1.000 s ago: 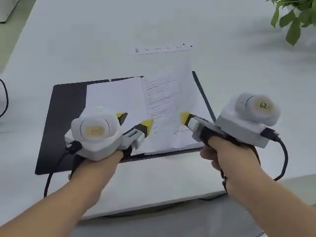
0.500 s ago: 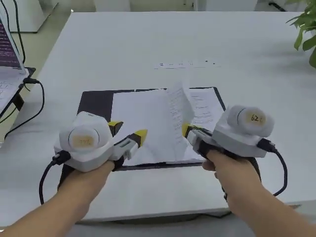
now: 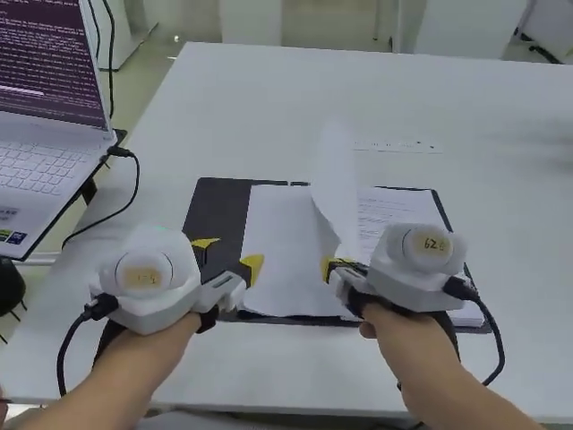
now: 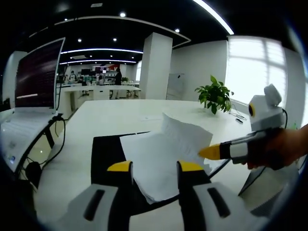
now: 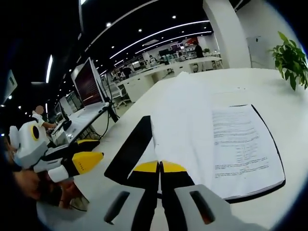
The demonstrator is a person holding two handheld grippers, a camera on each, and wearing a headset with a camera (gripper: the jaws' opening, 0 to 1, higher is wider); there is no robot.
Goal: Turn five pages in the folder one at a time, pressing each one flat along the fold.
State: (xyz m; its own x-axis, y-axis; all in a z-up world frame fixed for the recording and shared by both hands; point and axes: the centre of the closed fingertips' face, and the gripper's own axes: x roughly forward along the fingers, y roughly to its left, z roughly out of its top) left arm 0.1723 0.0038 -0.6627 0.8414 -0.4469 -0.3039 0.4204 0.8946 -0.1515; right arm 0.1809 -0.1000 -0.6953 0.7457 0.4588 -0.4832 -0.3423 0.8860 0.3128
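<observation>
The right gripper point(image 5: 159, 167) has its 2 jaws pinched on the bottom edge of 1 page point(image 3: 336, 193), which stands upright over the fold of the open folder point(image 3: 219, 224). The left gripper point(image 4: 155, 166) hovers, jaws apart, above the folder's left half on the white table point(image 3: 269, 98).

I've carried the page point(image 3: 333, 184) up with the right gripper point(image 3: 329, 267). A second ago it leaned low over the right half of the folder point(image 3: 219, 219); now it stands close to upright over the middle. The gripper, pinched on the page's lower edge, has come in from the right side toward the middle. The printed sheet point(image 3: 398, 215) beneath is now uncovered.
</observation>
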